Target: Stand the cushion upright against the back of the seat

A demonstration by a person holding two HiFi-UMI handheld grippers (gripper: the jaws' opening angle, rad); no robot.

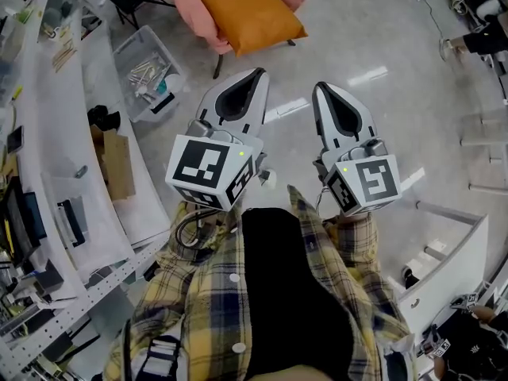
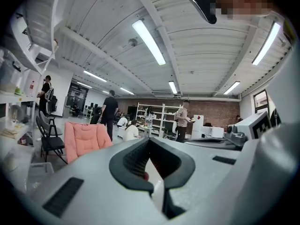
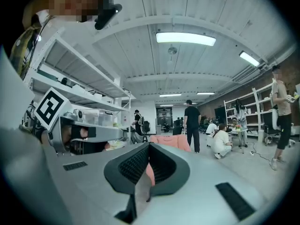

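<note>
Shelving (image 1: 48, 133) runs up the 9 o'clock edge of the head view, with a clear bin of hardware (image 1: 147, 74) on the floor beside it at about 10 o'clock. Left gripper (image 1: 255, 76) is held out roughly level near frame centre, jaws pressed together with nothing between them; its own view confirms the pads meet on no object (image 2: 150, 143). Cushion (image 1: 250, 14), orange, lies flat on the seat of the pink chair (image 1: 190, 2) at 12 o'clock in the head view. It is not yet raised against the backrest, and its longer side appears to run from about 11 toward 5 o'clock, though that reading is uncertain. Right gripper (image 1: 321, 90) sits just to the right of the left one, likewise closed and empty, as its own view shows (image 3: 149, 146). Key relation: the cushion lies almost straight ahead of the left tips at 12 o'clock and at about 11 o'clock from the right tips, well apart from both, with bare floor between. Left gripper judged slightly nearer. Neither gripper view shows the cushion itself, only the chair: left of the jaws in the left view (image 2: 84, 139), just past the tips in the right view (image 3: 174, 142). Judgement: approach not yet made; both jaws must open before any grasp.
</note>
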